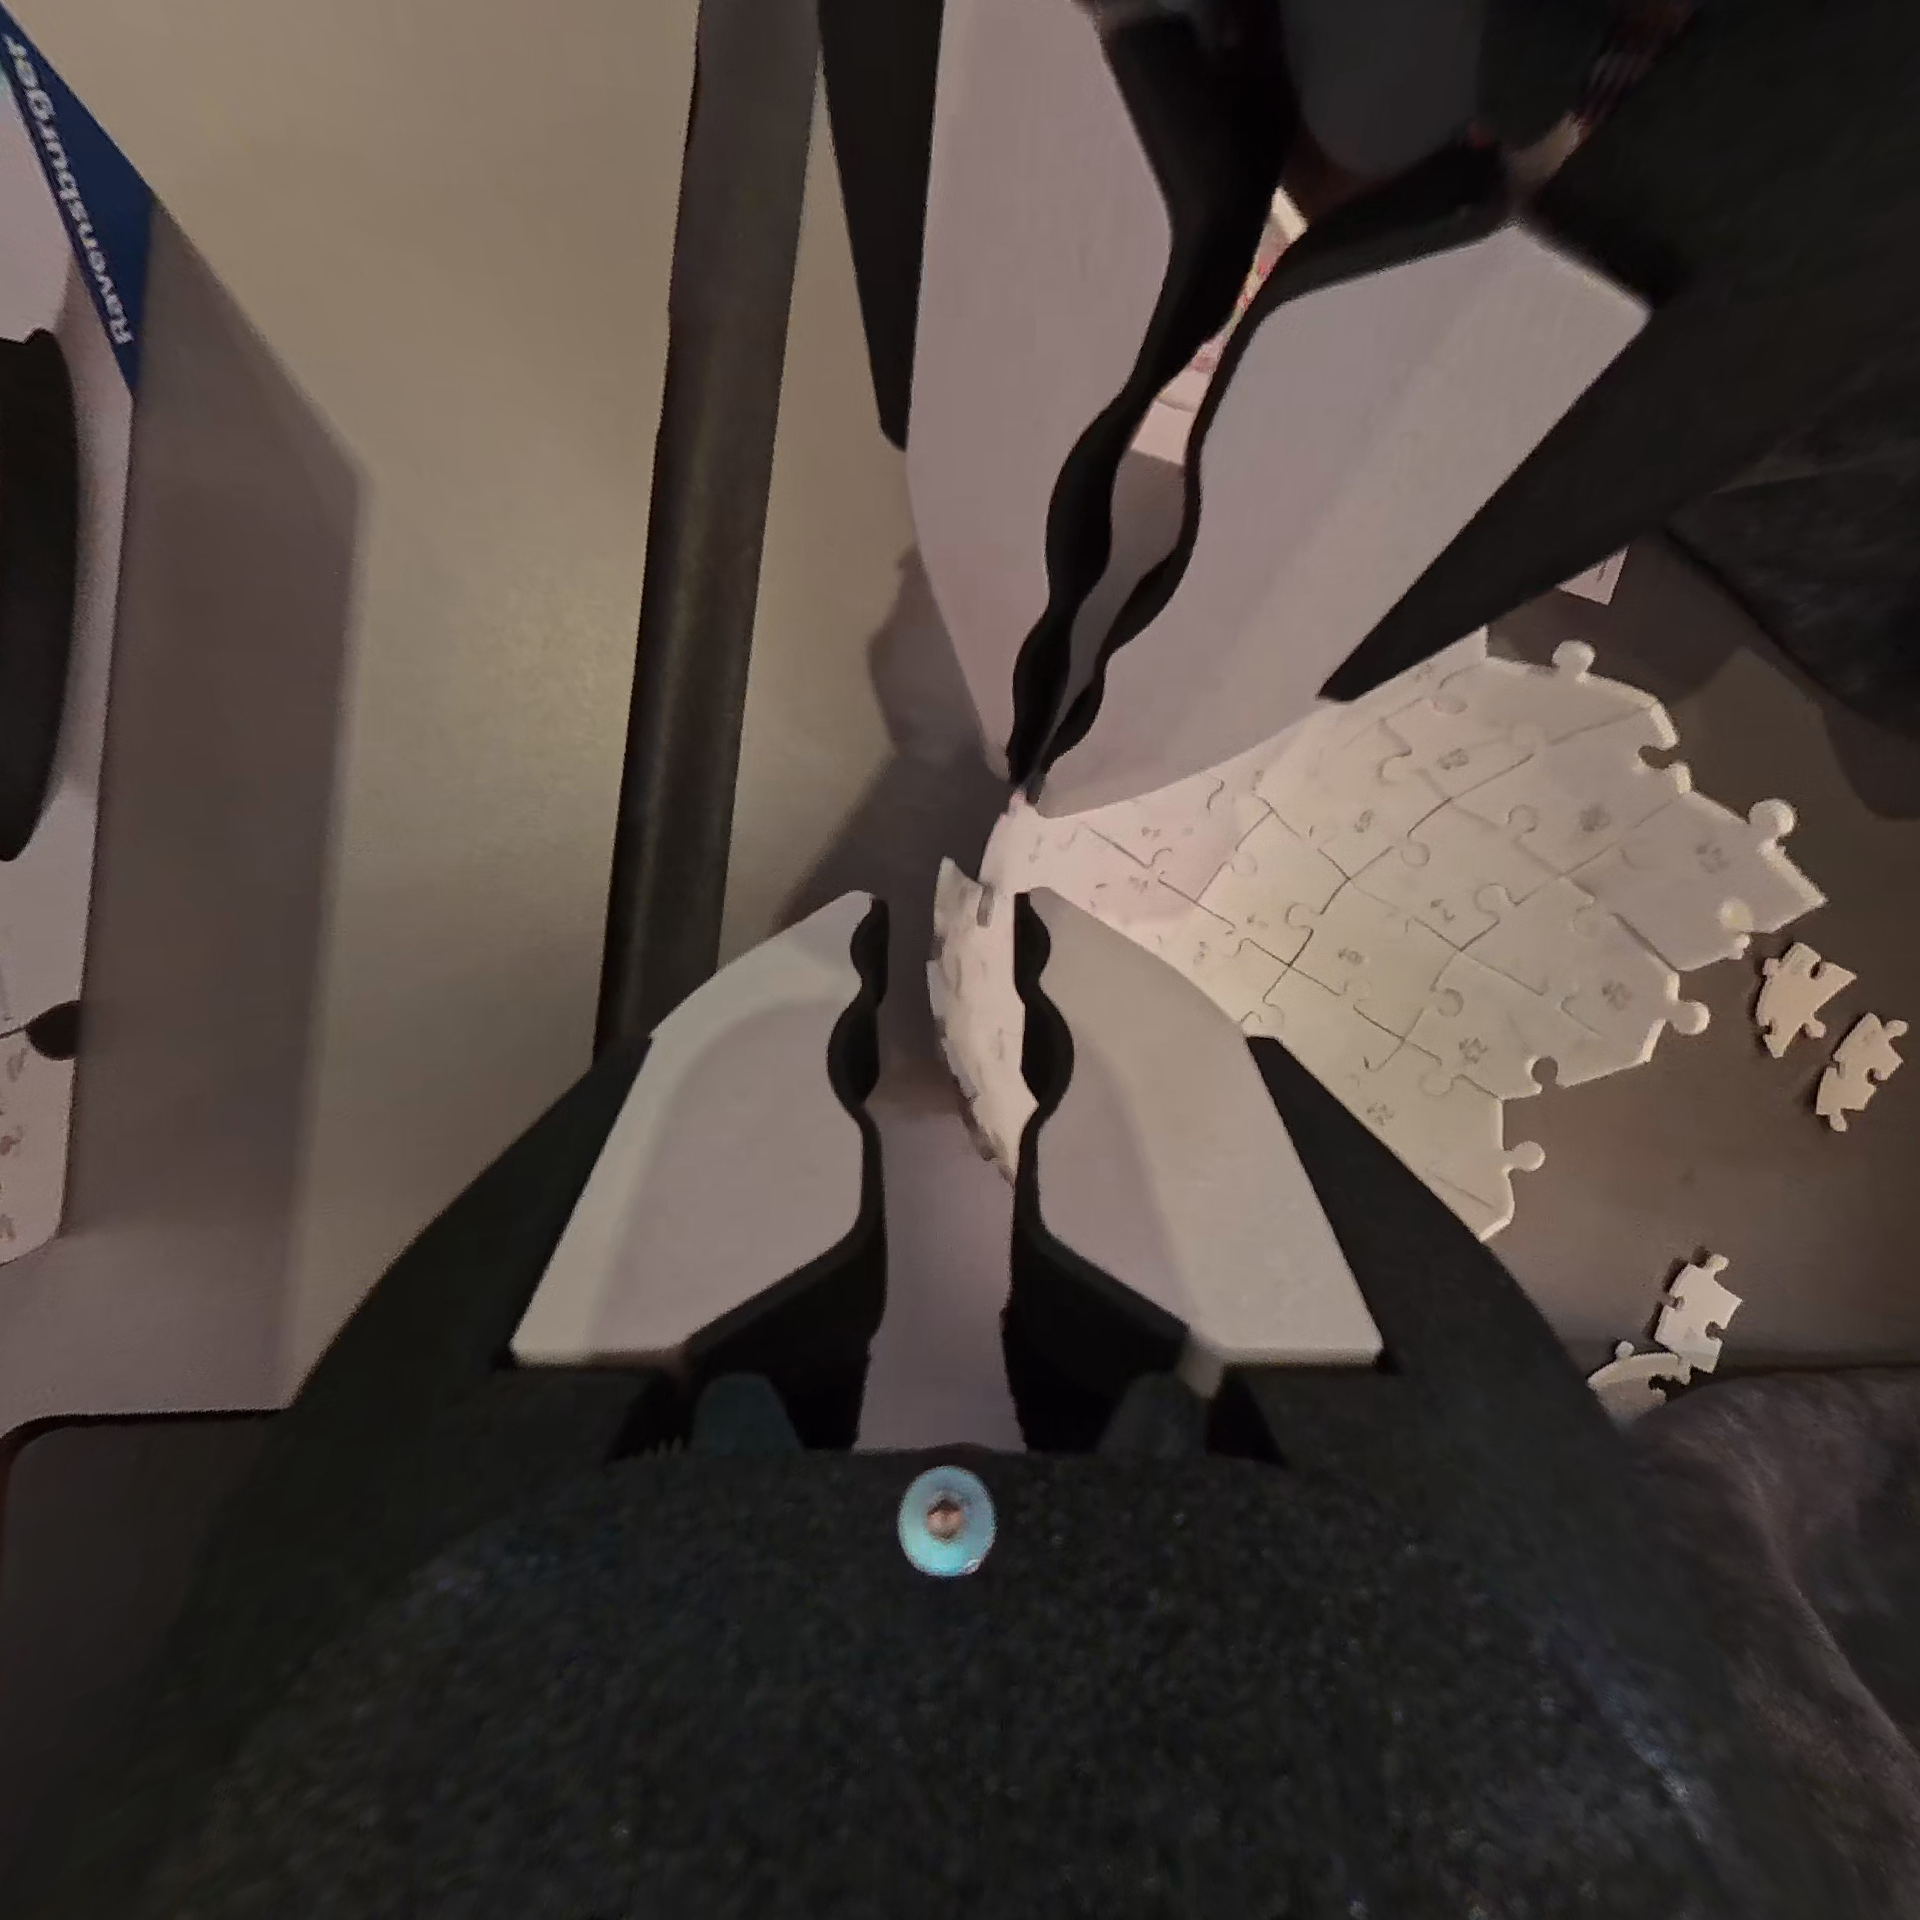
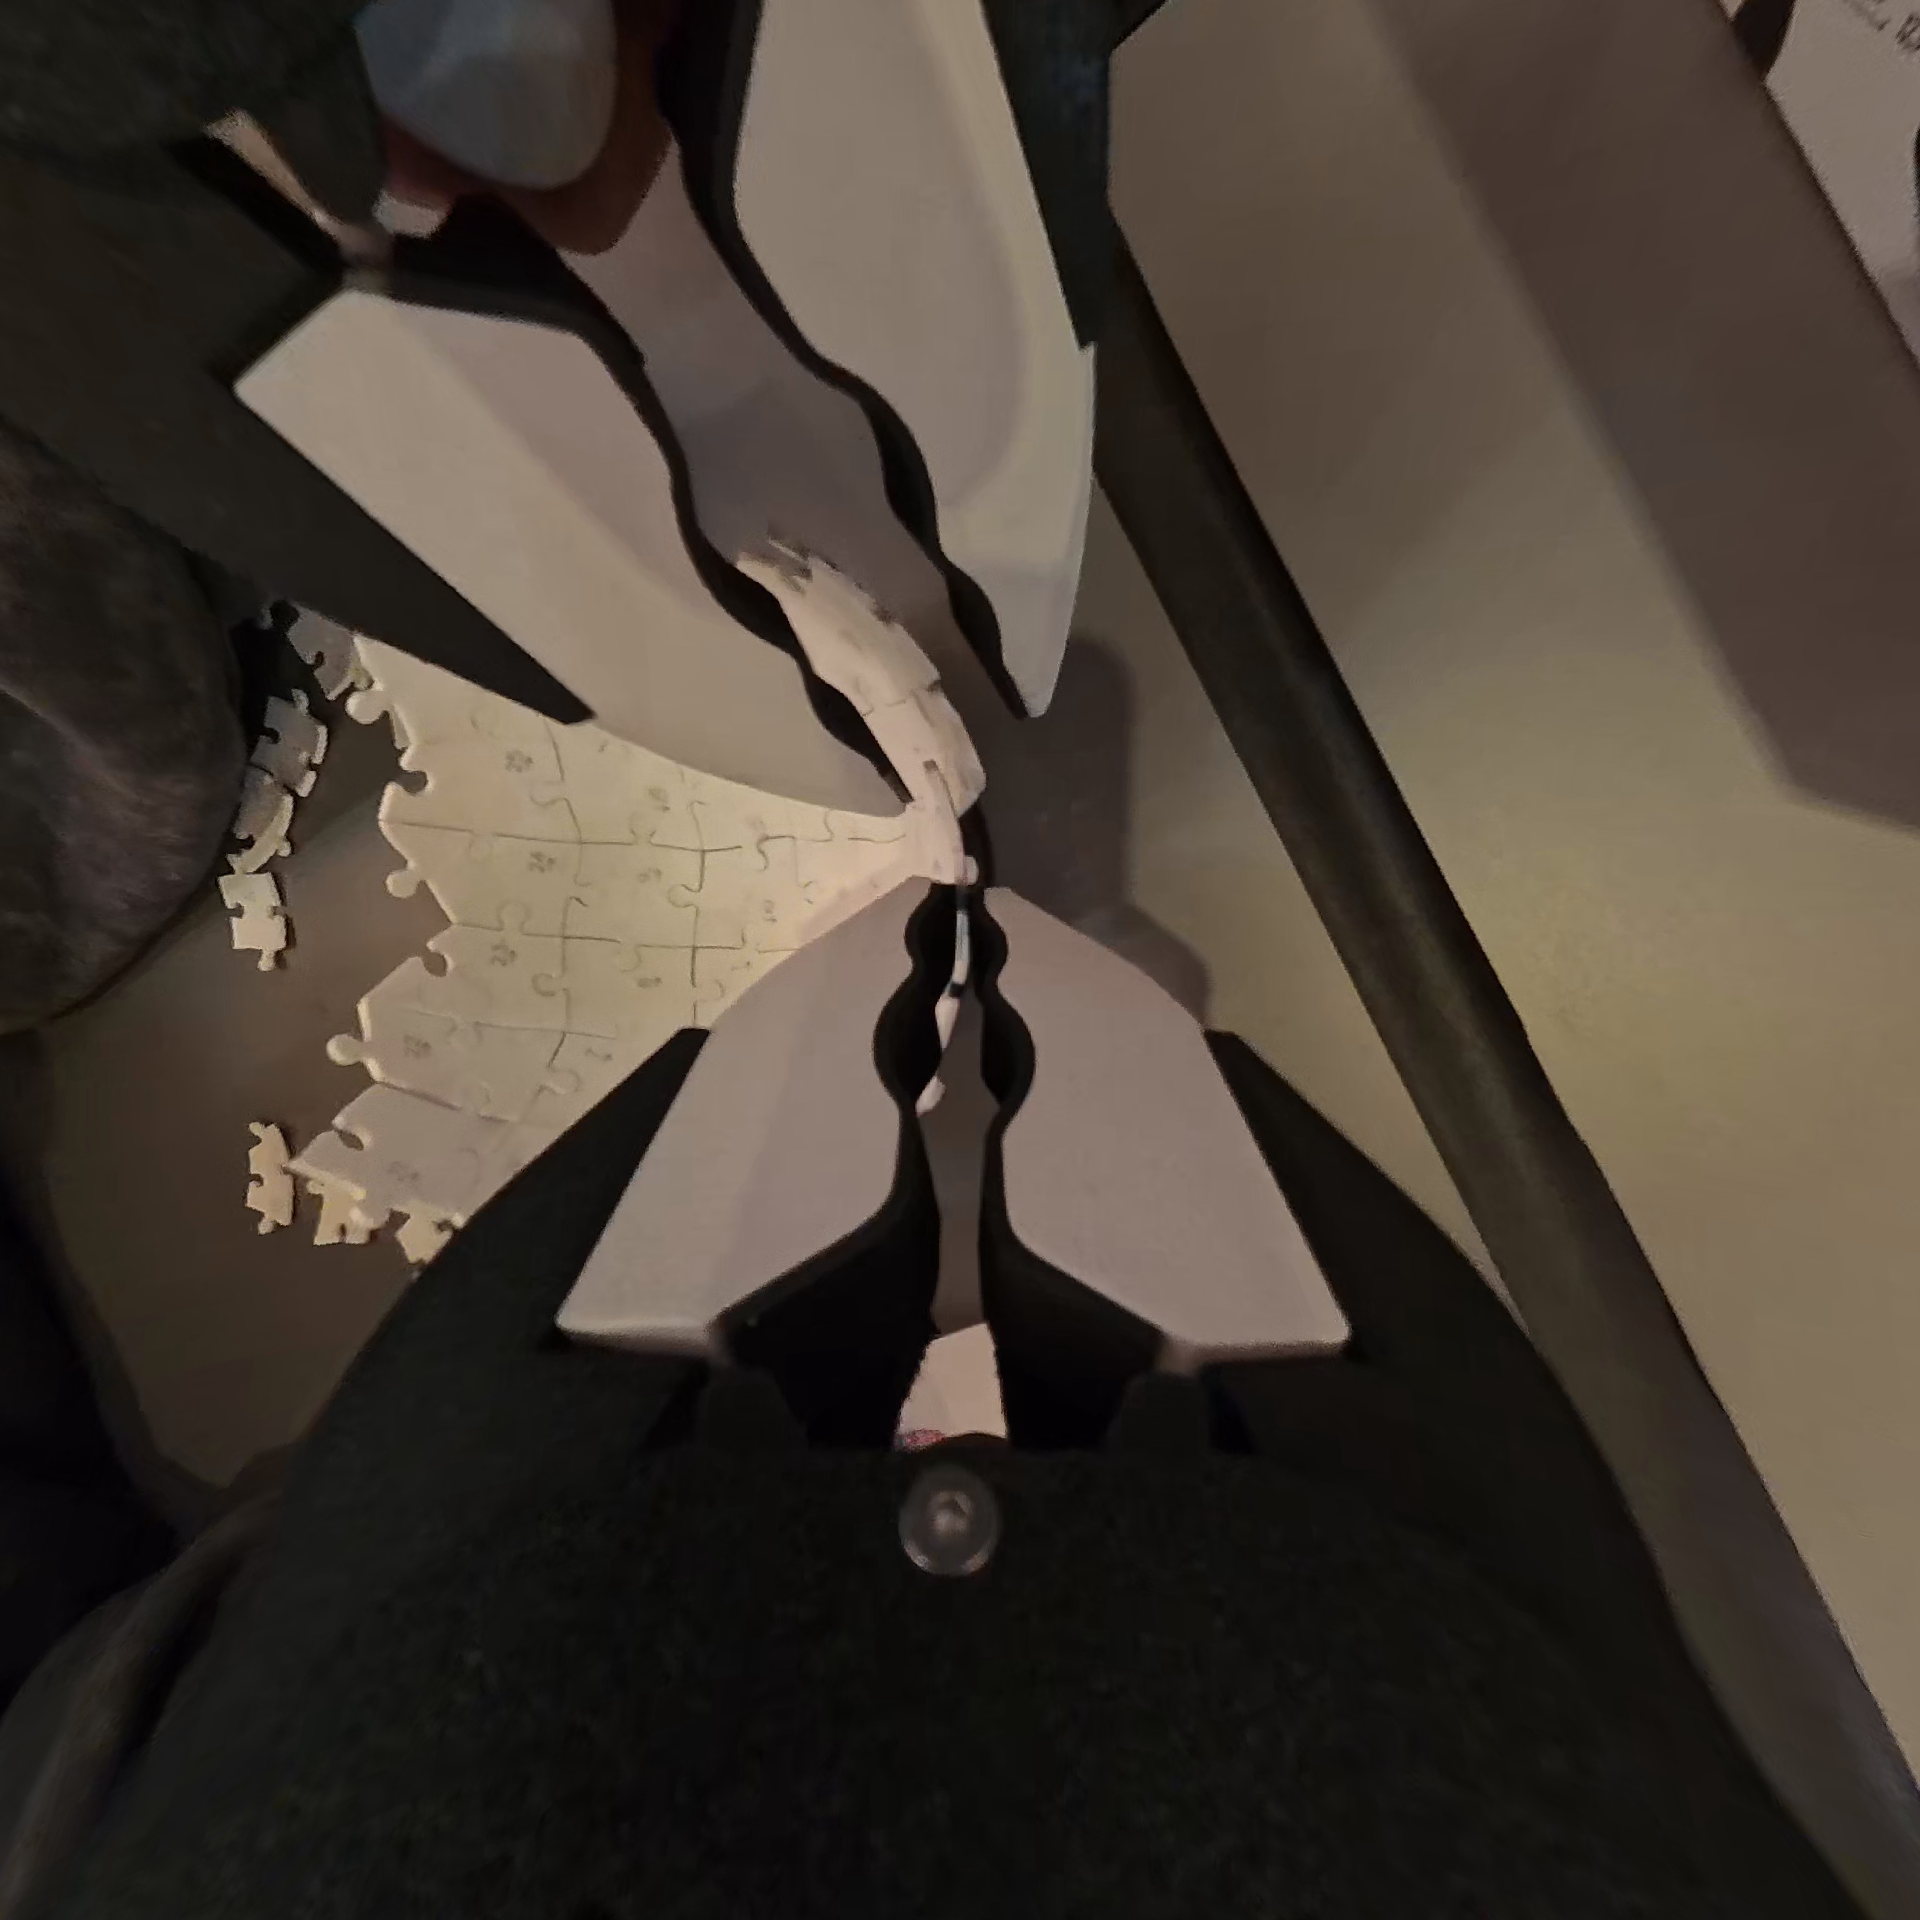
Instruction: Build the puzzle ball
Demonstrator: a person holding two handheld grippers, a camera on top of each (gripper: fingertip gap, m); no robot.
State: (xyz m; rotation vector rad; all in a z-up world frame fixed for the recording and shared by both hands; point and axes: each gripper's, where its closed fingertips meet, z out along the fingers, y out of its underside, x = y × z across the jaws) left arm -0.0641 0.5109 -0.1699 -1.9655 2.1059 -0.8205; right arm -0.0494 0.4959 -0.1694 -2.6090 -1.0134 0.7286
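While both grippers meet at one rim of the curved puzzle shell point(image 1: 1455, 925), the left gripper point(image 1: 951, 914) straddles it, grip uncertain; the right gripper point(image 2: 961, 899) is clamped on it. Only the left view shows the box point(image 1: 187, 727).

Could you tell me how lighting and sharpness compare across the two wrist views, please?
Left wrist view: dim, warm light; the assembled puzzle shell is brightest and fairly sharp, the box at left softer. Right wrist view: darker; the shell glows, edges smear, the frame pole blurs.
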